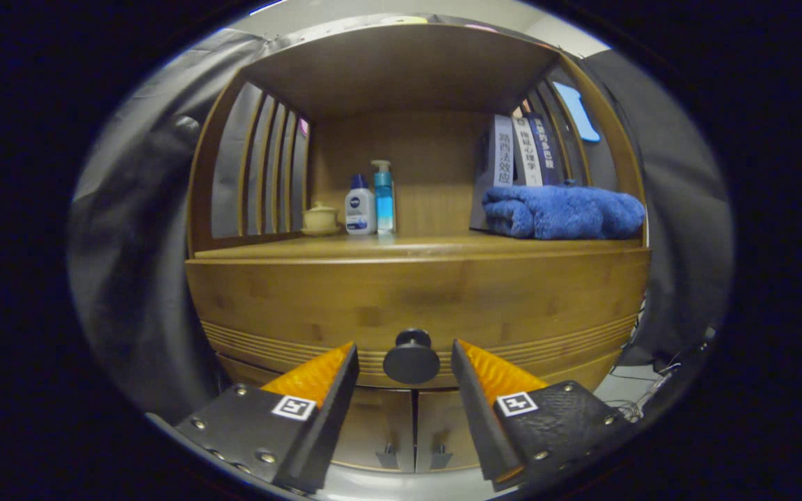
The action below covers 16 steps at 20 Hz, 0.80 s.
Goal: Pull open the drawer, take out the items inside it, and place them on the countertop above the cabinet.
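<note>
1. Gripper view, tool. I hold my gripper level with the drawer front, its two fingers spread wide and gripping nothing. I keep them apart so that the knob can pass between them; it sits in the gap, and I cannot tell whether either finger touches it.

2. Gripper view, task object. The drawer is closed, its face flush under the countertop. Its contents are hidden, so the items to be taken out cannot be named. The knob stands out from the middle of the front, which is why I centre the fingers on it: a straight pull from there should slide the drawer without skewing.

3. Gripper view, destination. The countertop lies just above the drawer. A cup and two bottles stand toward the back wall, and a towel lies folded on the right in front of upright books. The front middle strip is bare, and I judge it the likeliest landing place.

4. Gripper view, below. Two cabinet doors with small handles sit under the drawer; they play no part here.

5. Judgement. The task is at its first step. Closing on the knob comes next; a shallow grip may slip off.
</note>
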Each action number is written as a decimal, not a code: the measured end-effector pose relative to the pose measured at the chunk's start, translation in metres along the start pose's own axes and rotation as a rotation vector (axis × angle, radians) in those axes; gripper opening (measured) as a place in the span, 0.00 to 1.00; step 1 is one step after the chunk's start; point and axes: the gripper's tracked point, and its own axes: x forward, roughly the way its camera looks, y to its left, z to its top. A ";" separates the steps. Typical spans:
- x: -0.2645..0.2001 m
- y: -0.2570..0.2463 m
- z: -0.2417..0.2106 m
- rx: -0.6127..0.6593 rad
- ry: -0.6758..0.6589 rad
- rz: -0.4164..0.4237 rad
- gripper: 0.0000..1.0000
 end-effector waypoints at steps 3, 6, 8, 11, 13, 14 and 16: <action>0.007 0.001 -0.007 0.029 0.004 -0.009 0.52; 0.006 -0.002 -0.004 0.078 0.039 -0.058 0.38; 0.006 -0.001 -0.005 0.097 0.054 -0.052 0.30; -0.009 -0.003 -0.008 0.082 0.066 -0.052 0.22; -0.032 -0.004 -0.011 0.081 0.069 -0.049 0.22; -0.044 -0.004 -0.012 0.082 0.070 -0.049 0.22; -0.072 -0.004 -0.015 0.076 0.075 -0.050 0.22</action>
